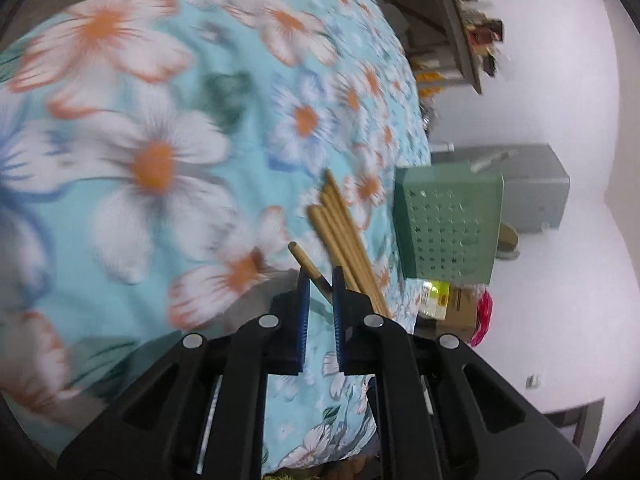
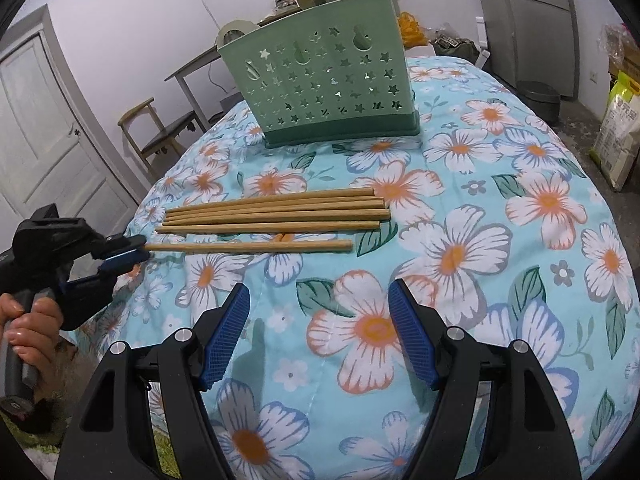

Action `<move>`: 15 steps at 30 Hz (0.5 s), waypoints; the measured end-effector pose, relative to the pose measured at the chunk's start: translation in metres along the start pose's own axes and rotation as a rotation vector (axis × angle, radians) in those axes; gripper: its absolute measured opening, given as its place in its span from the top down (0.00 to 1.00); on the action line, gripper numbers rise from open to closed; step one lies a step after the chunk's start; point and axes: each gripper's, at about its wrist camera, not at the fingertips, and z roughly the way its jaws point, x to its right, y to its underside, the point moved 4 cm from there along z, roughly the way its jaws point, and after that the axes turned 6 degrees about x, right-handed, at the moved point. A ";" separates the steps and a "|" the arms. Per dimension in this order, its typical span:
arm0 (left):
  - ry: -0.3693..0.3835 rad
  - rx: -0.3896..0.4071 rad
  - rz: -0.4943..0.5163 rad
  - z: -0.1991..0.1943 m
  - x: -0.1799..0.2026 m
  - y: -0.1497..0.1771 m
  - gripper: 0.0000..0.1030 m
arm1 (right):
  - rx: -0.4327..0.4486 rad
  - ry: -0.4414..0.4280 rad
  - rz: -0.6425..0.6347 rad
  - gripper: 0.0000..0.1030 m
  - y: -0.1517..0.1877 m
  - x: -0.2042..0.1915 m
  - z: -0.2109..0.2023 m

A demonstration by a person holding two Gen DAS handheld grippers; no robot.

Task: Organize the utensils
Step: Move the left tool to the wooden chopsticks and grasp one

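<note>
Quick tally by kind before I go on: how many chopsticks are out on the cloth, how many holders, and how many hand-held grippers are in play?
Wooden chopsticks: 6; 5 in a group, 1 apart with its end in the left hand-held gripper
Green utensil holder: 1
Hand-held grippers: 2; the right hand-held gripper is open with nothing between its fingers
Total: 9

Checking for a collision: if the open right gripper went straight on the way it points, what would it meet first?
Probably the flowered cloth, short of the nearest wooden chopstick; the green star-pierced plastic holder lies farther on. Depth is uncertain.
</note>
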 end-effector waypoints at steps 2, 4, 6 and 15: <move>0.014 0.001 -0.056 -0.005 -0.011 -0.005 0.87 | 0.000 -0.005 -0.003 0.32 0.000 -0.001 0.000; 0.025 -0.015 -0.107 -0.003 -0.017 -0.007 0.74 | -0.002 -0.009 -0.008 0.32 0.000 -0.002 0.000; 0.022 -0.015 -0.124 0.000 -0.019 -0.010 0.72 | 0.001 -0.011 -0.011 0.32 -0.001 -0.002 0.000; 0.017 0.005 -0.203 0.016 -0.017 -0.017 0.76 | 0.005 0.003 0.003 0.32 -0.001 -0.001 0.001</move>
